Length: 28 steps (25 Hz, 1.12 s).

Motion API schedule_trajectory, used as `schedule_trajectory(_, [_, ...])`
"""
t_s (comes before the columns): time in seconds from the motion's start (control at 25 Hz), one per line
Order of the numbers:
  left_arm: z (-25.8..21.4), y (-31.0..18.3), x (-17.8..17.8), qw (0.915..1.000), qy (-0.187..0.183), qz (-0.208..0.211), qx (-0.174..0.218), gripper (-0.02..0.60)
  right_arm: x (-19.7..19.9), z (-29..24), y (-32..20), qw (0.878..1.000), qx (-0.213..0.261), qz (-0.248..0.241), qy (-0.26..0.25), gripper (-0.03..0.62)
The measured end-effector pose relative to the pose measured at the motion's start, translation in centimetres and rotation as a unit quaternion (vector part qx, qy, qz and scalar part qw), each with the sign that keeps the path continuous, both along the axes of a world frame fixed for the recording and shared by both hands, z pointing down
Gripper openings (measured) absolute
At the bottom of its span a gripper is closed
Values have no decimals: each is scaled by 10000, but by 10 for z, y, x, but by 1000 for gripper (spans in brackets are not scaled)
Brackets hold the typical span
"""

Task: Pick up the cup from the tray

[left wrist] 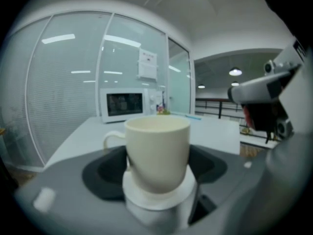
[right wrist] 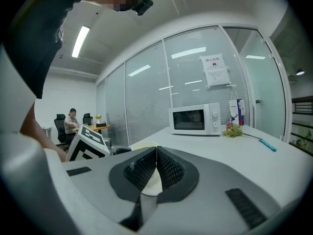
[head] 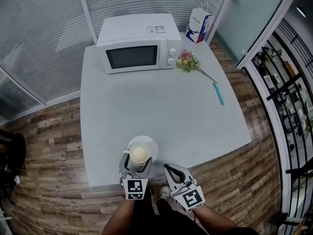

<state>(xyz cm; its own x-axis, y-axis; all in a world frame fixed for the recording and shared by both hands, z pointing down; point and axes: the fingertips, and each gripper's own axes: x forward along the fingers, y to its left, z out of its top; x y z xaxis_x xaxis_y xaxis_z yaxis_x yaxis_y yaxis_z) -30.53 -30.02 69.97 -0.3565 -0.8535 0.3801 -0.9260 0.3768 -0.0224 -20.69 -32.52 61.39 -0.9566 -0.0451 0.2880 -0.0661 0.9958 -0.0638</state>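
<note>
A cream cup (head: 139, 154) with its handle to the left stands over the near part of a round white tray (head: 150, 142), close to the table's front edge. My left gripper (head: 136, 164) has a finger on each side of the cup and is shut on it. In the left gripper view the cup (left wrist: 157, 151) fills the space between the dark pads (left wrist: 100, 173), with the white tray (left wrist: 159, 195) under it. I cannot tell whether cup and tray touch. My right gripper (head: 168, 169) hangs just right of the cup, shut, with nothing in it; its ribbed pads (right wrist: 168, 169) meet.
A white microwave (head: 137, 45) stands at the far side of the grey table (head: 161, 111). Next to it lie a small bunch of flowers (head: 188, 61), a paper bag (head: 199, 24) and a blue pen (head: 218, 93). Glass walls surround the table; wooden floor lies below.
</note>
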Motion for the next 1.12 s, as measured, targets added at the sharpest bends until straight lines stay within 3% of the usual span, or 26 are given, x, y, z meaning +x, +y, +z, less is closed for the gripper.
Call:
schedule_trajectory(0.64, [-121,35,50,9969,-565,-129,531,394,23,-84,6,9927,309,-180,-1149,6])
schedule_trajectory(1.12, [-173,60,67,9907,-885,-376,959,394,42,-156,15,9776,669,-332,-1967,6])
